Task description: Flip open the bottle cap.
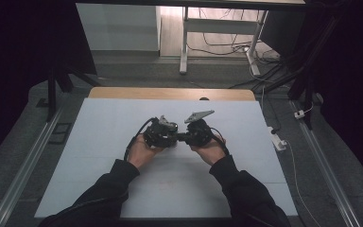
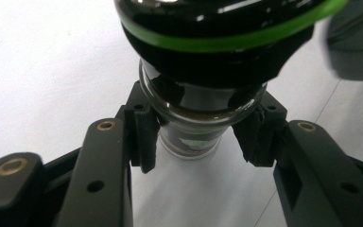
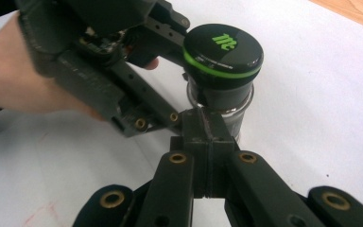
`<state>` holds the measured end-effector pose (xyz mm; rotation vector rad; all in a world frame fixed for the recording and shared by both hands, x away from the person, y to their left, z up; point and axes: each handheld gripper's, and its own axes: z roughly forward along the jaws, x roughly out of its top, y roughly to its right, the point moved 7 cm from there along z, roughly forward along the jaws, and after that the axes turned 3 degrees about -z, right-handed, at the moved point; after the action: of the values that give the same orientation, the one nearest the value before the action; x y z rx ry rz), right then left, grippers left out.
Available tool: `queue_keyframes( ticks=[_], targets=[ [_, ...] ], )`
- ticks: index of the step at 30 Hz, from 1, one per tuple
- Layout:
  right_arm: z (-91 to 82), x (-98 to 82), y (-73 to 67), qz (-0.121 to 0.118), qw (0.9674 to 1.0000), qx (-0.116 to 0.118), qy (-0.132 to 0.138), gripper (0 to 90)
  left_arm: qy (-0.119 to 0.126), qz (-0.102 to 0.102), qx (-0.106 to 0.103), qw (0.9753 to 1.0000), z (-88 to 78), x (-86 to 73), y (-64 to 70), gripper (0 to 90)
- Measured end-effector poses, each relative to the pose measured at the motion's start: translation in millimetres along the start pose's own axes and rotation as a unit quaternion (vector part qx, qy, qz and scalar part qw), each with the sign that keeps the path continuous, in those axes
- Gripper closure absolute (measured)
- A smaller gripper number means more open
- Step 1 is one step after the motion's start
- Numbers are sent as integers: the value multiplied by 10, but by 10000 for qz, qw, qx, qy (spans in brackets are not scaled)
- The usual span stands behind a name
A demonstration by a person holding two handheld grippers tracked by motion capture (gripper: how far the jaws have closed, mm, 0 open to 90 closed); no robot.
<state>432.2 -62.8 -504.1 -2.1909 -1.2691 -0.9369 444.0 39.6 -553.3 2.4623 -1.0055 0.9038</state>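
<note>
A small glass jar (image 2: 194, 111) with a black lid (image 3: 223, 52) ringed in green stands on the white table sheet (image 1: 99, 179). My left gripper (image 2: 196, 142) is shut on it: its two pads (image 2: 144, 137) press the glass from both sides just under the lid. In the right gripper view, one left-gripper finger (image 3: 146, 101) reaches in to the jar (image 3: 238, 118). My right gripper (image 3: 209, 137) is shut, pads flat together with nothing between them, its tip close beside the jar below the lid. I cannot tell whether it touches the glass. Both grippers (image 1: 179, 137) meet mid-table.
The white sheet covers the table out to a wooden strip (image 1: 170, 93) at the far edge. A faint red mark (image 3: 42, 213) lies on the sheet. Desk legs and cables (image 1: 227, 47) stand on the floor beyond.
</note>
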Motion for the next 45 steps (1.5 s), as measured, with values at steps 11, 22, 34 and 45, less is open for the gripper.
queue_keyframes(
  ticks=[11,22,34,45],
  targets=[
    [85,13,9,76,10000,47,29,899,6,-8,3,10000,1,-1,1,537],
    [33,57,-9,29,9999,63,127,899,1,-3,1,10000,0,-2,1,538],
    [-3,141,-13,64,9996,20,270,900,6,12,34,10000,2,-1,5,537],
    [-26,213,17,-2,9994,-100,335,900,22,-8,21,10000,4,-4,3,538]
  ],
)
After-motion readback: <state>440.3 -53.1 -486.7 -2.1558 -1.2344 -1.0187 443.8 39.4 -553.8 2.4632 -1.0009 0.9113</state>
